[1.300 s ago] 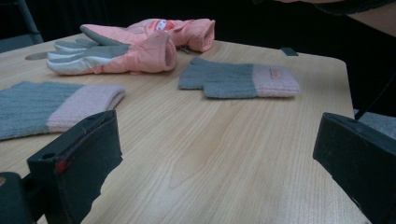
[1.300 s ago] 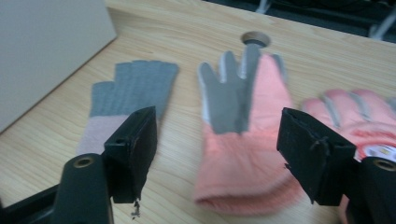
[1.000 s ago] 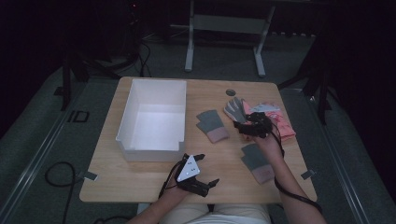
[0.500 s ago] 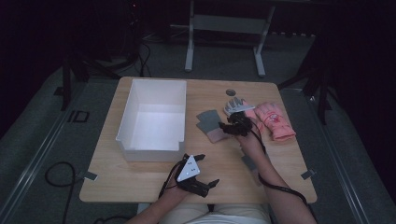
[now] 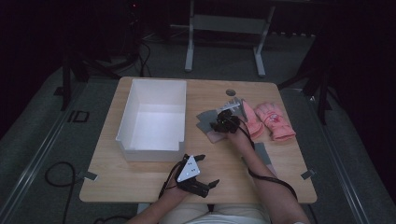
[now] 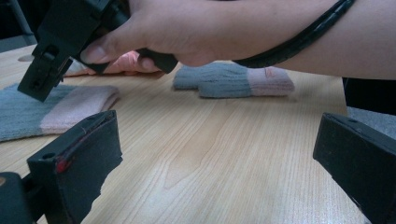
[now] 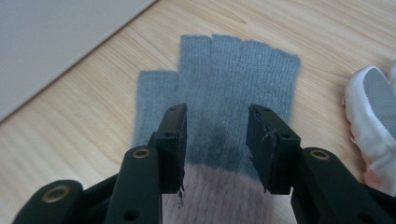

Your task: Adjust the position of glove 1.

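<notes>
Wooden table (image 7: 70,130), grey glove (image 7: 224,84) under right tongs (image 7: 215,140)

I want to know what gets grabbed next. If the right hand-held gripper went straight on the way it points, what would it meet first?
Most likely the grey glove lying flat right under the right hand-held gripper. Its jaws have just been closing and straddle the glove's palm near the pink cuff.

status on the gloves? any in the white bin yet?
None in: the white bin looks empty. In hand: the right tool, jaws just closing, straddles the grey fingerless glove, not yet pinched. Left: the second grey glove, both pink gloves. The left tool idles open.
</notes>
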A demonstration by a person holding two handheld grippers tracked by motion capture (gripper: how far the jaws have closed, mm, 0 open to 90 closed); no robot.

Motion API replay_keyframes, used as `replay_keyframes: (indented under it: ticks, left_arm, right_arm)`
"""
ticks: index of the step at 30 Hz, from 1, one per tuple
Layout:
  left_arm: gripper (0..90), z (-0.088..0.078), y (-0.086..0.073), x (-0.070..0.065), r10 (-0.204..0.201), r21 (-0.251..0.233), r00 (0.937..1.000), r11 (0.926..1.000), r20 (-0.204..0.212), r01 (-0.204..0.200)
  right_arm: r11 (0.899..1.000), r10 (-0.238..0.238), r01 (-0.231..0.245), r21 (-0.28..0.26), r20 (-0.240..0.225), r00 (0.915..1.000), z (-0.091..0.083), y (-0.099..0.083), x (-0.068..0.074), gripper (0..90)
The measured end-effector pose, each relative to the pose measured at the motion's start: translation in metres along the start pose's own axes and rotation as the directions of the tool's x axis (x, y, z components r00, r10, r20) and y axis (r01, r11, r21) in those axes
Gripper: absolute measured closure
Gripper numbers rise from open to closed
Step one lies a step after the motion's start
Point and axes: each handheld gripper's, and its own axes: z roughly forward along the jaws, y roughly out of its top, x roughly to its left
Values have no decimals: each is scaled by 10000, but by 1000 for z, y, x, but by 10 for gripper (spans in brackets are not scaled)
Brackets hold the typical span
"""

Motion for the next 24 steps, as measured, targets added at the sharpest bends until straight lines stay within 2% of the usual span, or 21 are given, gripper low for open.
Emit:
replay_keyframes:
  ticks: [3,10,12,15,17,24]
  left_arm:
    - [7,0,0,0,-20,-8,10000,10000,16,20]
    - [7,0,0,-1,2,-21,10000,10000,46,-2]
    - [7,0,0,-1,18,-18,10000,10000,42,-18]
    - [7,0,0,-1,37,-9,10000,10000,22,-37]
    - [7,0,0,-1,29,-10,10000,10000,19,-29]
    - [7,0,0,0,-46,-14,10000,10000,31,46]
  right_arm:
    - [10000,-18,18,32,97,10000,6,1,-2,595]
    - [9996,124,-120,270,-155,9998,16,0,-6,644]
    - [9992,199,-192,364,-180,9996,16,1,-6,685]
    - [9986,314,-309,420,-104,9995,17,1,-5,793]
    - [9984,346,-342,457,-93,9994,17,2,-4,826]
    - [9943,908,-916,544,169,9957,15,4,4,851]
